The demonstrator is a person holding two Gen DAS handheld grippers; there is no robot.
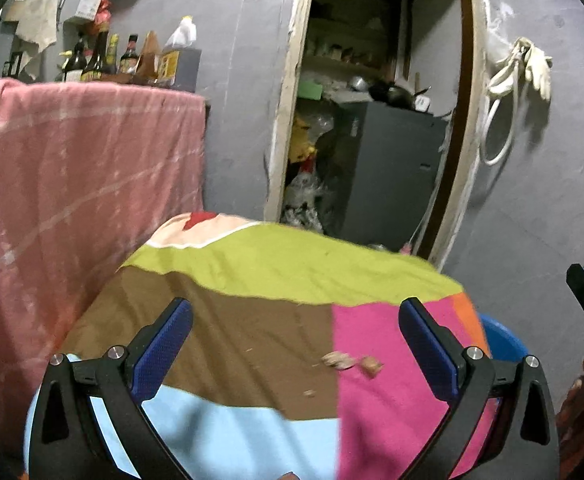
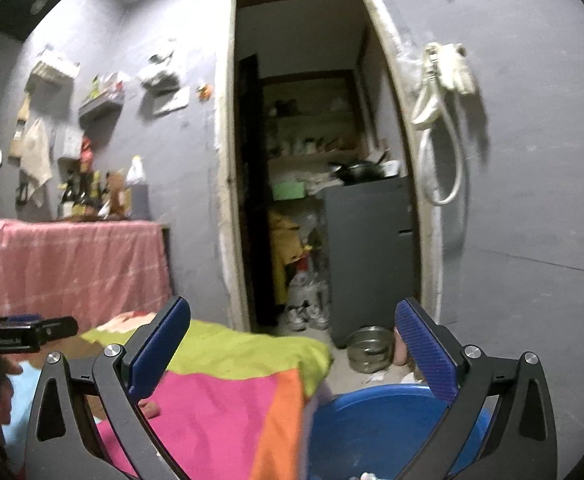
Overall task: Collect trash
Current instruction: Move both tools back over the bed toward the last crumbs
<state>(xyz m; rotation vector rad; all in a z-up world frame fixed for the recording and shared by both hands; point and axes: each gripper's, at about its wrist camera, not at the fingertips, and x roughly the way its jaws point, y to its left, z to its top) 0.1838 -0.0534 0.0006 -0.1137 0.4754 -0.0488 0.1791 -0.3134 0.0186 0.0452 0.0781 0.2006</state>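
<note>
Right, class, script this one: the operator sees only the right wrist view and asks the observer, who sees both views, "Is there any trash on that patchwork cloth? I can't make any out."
Observer: Yes. Two pale scraps lie close together where the brown and pink patches of the patchwork cloth meet.
Operator: Anything else?
Observer: A smaller crumb lies on the brown patch, nearer the camera.
Operator: Is the left gripper holding any of it?
Observer: No. The left gripper is wide open, with nothing between its fingers.
</note>
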